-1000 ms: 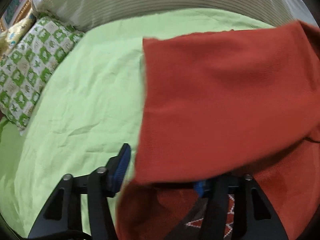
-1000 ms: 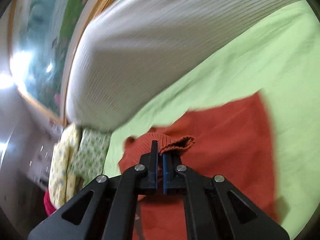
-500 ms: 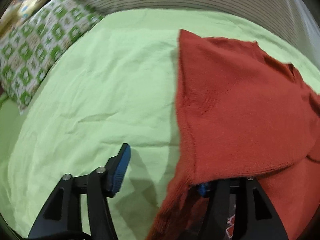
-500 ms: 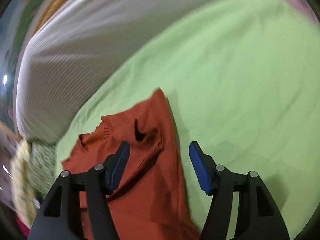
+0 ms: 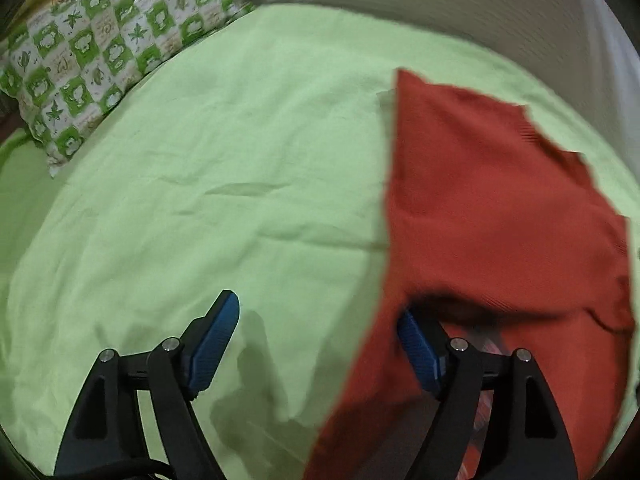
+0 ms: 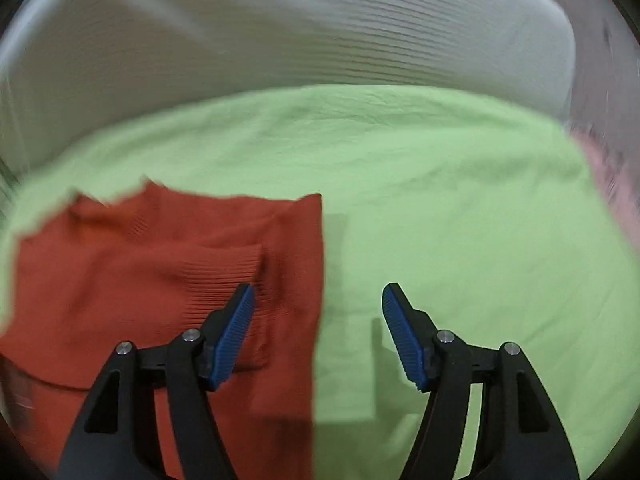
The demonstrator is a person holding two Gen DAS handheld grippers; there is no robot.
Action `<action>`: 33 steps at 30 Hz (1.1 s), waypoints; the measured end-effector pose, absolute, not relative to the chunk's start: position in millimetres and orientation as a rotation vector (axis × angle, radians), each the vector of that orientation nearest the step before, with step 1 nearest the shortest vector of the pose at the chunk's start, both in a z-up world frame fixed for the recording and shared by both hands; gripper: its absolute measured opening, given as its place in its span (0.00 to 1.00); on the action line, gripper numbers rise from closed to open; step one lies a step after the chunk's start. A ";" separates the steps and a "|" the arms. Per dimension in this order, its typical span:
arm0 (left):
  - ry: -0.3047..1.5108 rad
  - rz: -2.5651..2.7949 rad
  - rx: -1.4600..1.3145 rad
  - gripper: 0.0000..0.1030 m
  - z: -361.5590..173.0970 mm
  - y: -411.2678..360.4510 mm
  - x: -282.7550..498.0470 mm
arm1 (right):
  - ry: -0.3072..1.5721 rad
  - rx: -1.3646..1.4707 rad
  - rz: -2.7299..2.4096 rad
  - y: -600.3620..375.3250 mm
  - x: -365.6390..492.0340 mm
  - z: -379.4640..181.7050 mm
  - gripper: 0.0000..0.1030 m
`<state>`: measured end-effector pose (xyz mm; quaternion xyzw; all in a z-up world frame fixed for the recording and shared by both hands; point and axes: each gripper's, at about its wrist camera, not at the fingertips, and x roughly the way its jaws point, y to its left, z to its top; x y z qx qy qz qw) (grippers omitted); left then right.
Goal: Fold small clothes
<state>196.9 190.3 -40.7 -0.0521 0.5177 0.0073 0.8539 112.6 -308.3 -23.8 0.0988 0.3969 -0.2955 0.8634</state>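
A rust-red knit sweater [image 5: 492, 208] lies folded on the light green sheet [image 5: 224, 184]. In the left wrist view it fills the right side, and its left edge runs down past my right finger. My left gripper [image 5: 316, 308] hovers over that edge, its jaws opening, with bare sheet and no fabric pinched between the pads. In the right wrist view the sweater [image 6: 120, 264] lies at the left, a ribbed cuff [image 6: 224, 272] folded across it. My right gripper [image 6: 318, 292] straddles the sweater's right edge, its jaws opening and its pads pressing on nothing.
A green-and-white patterned pillow [image 5: 92, 52] lies at the far left of the sheet. A white ribbed cover [image 6: 300, 36] bounds the far side of the bed. Something pink [image 6: 608, 184] shows blurred at the right edge. Green sheet [image 6: 460, 200] spreads to the sweater's right.
My right gripper let go of the red cuff and opened, tilting down towards the bed. My left gripper opened wider and shifted left. The lifted sweater panel dropped flat onto the sheet.
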 end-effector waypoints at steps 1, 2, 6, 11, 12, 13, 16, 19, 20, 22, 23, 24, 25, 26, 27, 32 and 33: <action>1.068 -0.014 -0.129 0.77 -30.4 192.2 188.4 | 0.807 0.223 -0.590 -305.2 104.5 -17.8 0.65; 1.039 -0.021 -0.135 0.77 -20.6 193.2 182.9 | 0.786 0.223 -0.561 -300.9 98.4 -12.7 0.65; 0.966 -0.131 -0.181 0.78 15.0 167.0 187.6 | 0.696 0.323 -0.303 -282.8 86.6 0.1 0.65; 0.992 -0.256 -0.138 0.78 -3.4 86.4 230.2 | 0.720 0.344 -0.188 -261.4 122.5 -15.6 0.63; 1.024 -0.253 -0.117 0.78 -17.8 73.6 242.8 | 0.732 0.347 -0.171 -258.7 131.1 -20.6 0.63; 1.046 -0.239 -0.102 0.78 -29.5 69.2 251.2 | 0.750 0.356 -0.146 -255.3 135.5 -23.6 0.63; 1.098 -0.161 -0.096 0.74 -63.9 85.8 281.4 | 0.820 0.351 -0.175 -265.1 141.4 -36.3 0.63; 1.045 -0.160 -0.070 0.61 -60.4 106.6 294.0 | 0.880 0.293 -0.400 -298.1 138.5 -50.1 0.63; 1.041 -0.170 -0.071 0.57 -57.7 113.5 296.9 | 0.886 0.272 -0.475 -309.9 134.0 -52.1 0.51; 1.033 -0.153 -0.068 0.53 -52.1 121.0 296.1 | 0.854 0.380 -0.449 -326.8 118.8 -49.0 0.42; 1.030 -0.124 -0.062 0.58 -48.4 123.6 292.5 | 0.833 0.405 -0.427 -323.5 111.0 -42.7 0.42; 1.028 -0.115 -0.077 0.66 -44.0 127.3 285.3 | 0.829 0.387 -0.413 -316.2 106.4 -37.6 0.42; 1.028 -0.131 -0.103 0.67 -40.0 130.7 276.2 | 0.825 0.350 -0.380 -301.6 100.7 -31.5 0.42; 1.031 -0.160 -0.127 0.67 -36.9 131.7 265.6 | 0.823 0.328 -0.331 -288.0 94.3 -27.7 0.43; 1.024 -0.191 -0.140 0.68 -32.8 129.5 250.3 | 0.825 0.321 -0.287 -278.7 88.6 -26.6 0.44; 1.089 -0.129 0.073 0.76 -52.8 107.6 201.3 | 0.995 0.271 -0.336 -270.1 61.3 -56.8 0.41; 1.115 -0.124 0.078 0.72 -58.0 113.2 192.2 | 0.956 0.288 -0.328 -271.0 50.3 -50.7 0.41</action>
